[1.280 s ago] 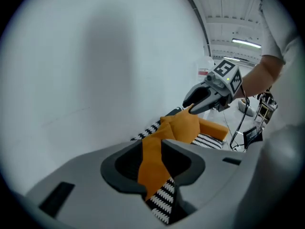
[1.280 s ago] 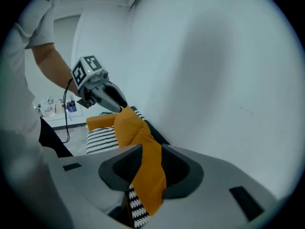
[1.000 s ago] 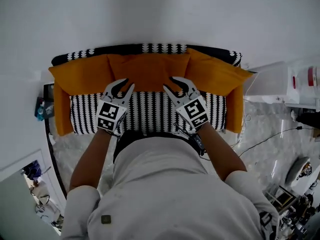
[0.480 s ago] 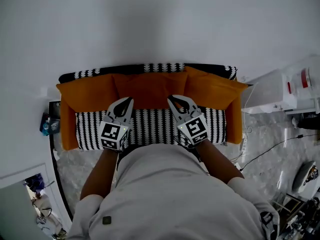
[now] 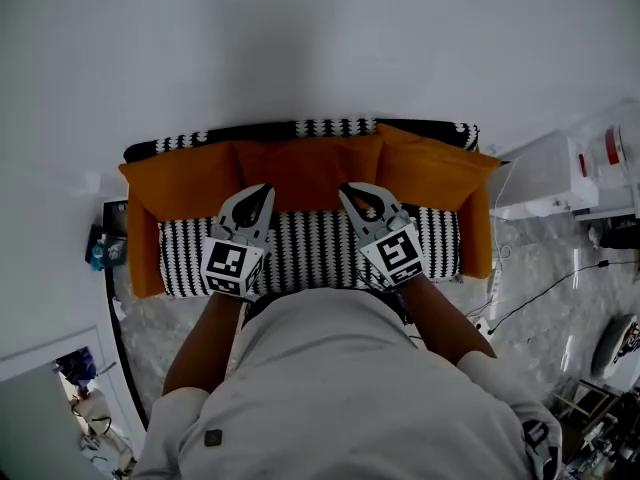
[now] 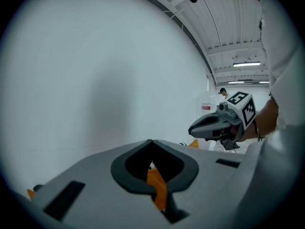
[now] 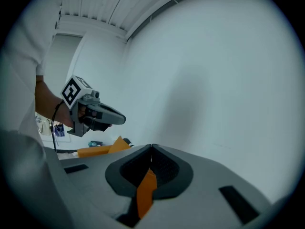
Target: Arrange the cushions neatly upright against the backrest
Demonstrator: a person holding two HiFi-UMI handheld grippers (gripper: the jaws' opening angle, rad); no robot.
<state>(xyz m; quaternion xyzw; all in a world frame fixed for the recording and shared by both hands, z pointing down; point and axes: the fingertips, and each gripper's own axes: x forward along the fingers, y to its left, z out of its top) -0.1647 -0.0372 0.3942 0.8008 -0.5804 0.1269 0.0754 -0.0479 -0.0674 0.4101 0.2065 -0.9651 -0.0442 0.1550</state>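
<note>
At the lower centre of the head view, the left gripper and right gripper are hovering side by side over the black-and-white patterned fabric sofa seat. Each is keeping its jaws pressed together on nothing. Just beyond their tips, three soft orange fabric cushions are leaning in a row against the patterned backrest, below the plain white wall.

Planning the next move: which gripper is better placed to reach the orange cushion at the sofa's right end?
Likely right. The right gripper, fingers shut and empty, hovers nearer the right-end cushion; the left gripper is farther off.
</note>
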